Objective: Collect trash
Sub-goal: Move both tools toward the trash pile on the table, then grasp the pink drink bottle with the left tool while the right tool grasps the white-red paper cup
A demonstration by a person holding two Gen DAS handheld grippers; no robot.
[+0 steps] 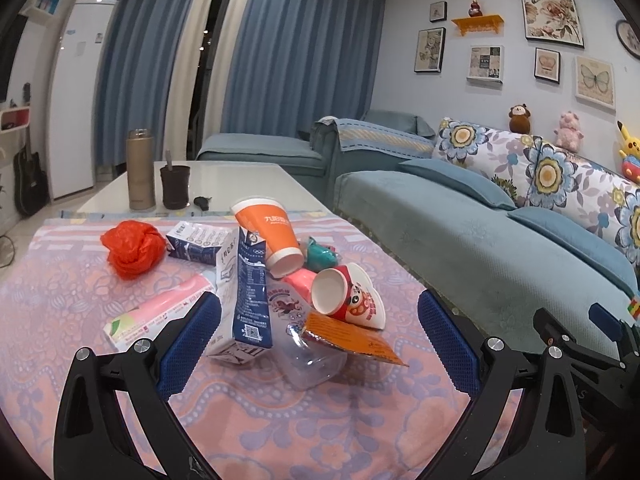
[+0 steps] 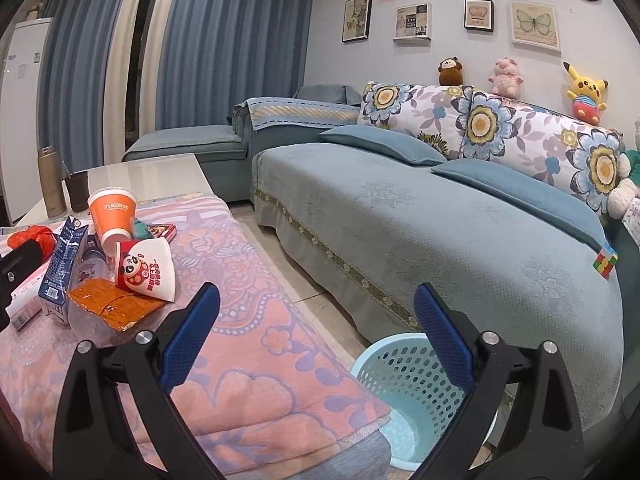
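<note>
A heap of trash lies on the pink patterned cloth (image 1: 280,420): a tall blue milk carton (image 1: 248,296), an orange paper cup (image 1: 268,236), a red-and-white panda cup (image 1: 352,296) on its side, an orange wrapper (image 1: 352,338), a clear plastic bottle (image 1: 308,364), a red plastic bag (image 1: 134,248) and a pink packet (image 1: 160,312). My left gripper (image 1: 320,344) is open just short of the heap, its left finger beside the carton. My right gripper (image 2: 316,340) is open over the cloth's right edge, above a light blue basket (image 2: 404,396) on the floor. The same heap (image 2: 100,272) shows far left.
A second small blue carton (image 1: 200,242) and a teal wrapper (image 1: 322,254) lie behind the heap. A gold flask (image 1: 140,170) and a dark cup (image 1: 175,186) stand on the white table beyond. A blue sofa (image 2: 440,232) runs along the right, with a tiled floor gap between.
</note>
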